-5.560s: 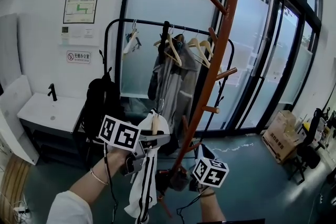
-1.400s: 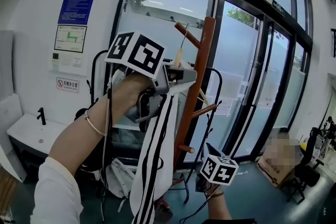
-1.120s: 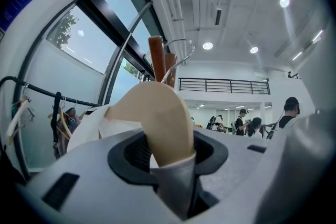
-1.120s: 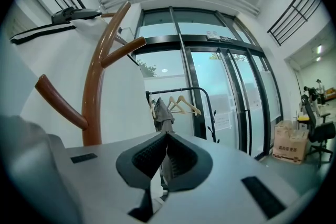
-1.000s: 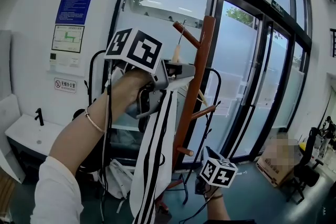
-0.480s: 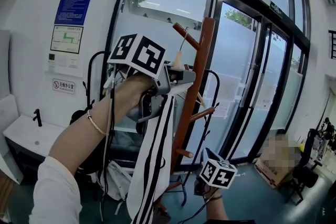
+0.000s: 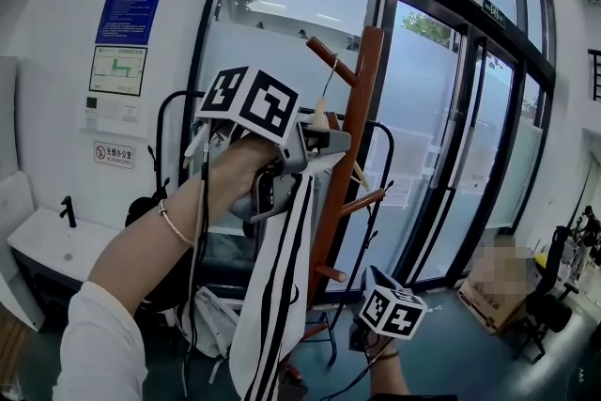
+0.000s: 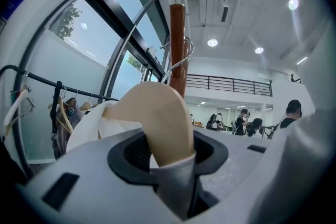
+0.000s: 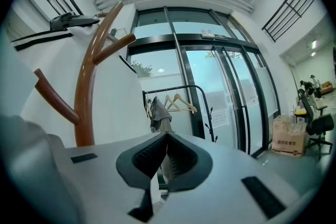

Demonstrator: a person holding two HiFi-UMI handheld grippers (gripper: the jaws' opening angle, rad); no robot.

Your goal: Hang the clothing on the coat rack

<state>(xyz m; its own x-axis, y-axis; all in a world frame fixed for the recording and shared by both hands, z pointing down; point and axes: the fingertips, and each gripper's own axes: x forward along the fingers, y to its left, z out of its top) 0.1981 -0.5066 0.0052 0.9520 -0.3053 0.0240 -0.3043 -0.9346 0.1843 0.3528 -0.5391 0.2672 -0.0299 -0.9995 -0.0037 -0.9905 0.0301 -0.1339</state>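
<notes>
Glass-door lobby | left tool (image 7: 333,142) grips hanger (image 8: 163,118) at rack (image 7: 364,80) | right tool (image 9: 165,157) closed, empty | next: hook onto peg (image 7: 329,59)

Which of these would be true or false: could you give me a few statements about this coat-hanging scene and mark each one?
1. The left hand-held gripper is shut on a wooden hanger. True.
2. The garment on that hanger is plain red. False: it is white with black stripes.
3. The right hand-held gripper holds a second hanger. False: its jaws are together with nothing in them.
4. The coat rack is brown. True.
</notes>
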